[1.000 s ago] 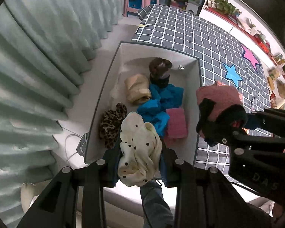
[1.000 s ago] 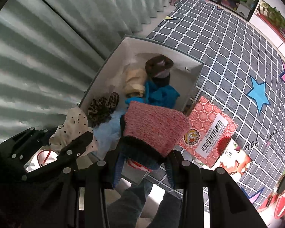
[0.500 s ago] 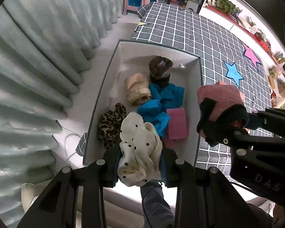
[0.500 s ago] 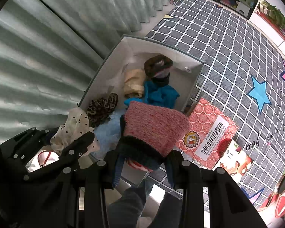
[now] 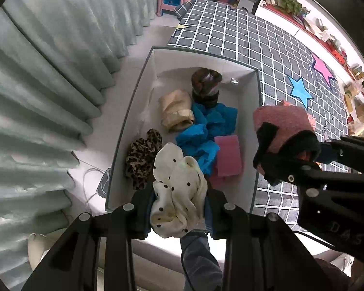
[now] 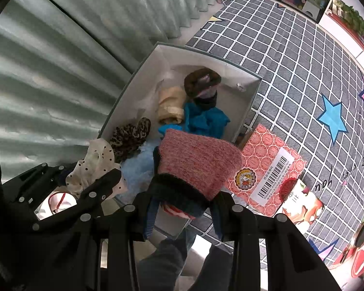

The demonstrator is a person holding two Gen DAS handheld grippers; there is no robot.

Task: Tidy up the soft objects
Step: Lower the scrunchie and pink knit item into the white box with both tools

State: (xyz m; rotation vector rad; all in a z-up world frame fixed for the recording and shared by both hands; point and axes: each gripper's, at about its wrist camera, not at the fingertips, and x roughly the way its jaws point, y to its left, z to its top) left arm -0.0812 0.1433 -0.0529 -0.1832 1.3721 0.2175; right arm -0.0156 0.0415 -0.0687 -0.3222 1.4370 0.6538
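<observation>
Box (image 5: 254,131) lies straight below both grippers: left gripper (image 5: 179,203), clenched on the polka-dot cloth (image 5: 177,191), hangs over its near end; right gripper (image 6: 182,206) grips the pink knit sock (image 6: 196,160) above its right wall.

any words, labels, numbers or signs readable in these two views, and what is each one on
"DAS": raised letters on the black body of the right tongs, seen from the left wrist view.
"you": black handwriting, upside down, on the grey checked mat.
Barcode label on the flat red patterned packet: bars show, digits and small print too small to read.
Round yellow seal on that packet: characters too small to read.
</observation>
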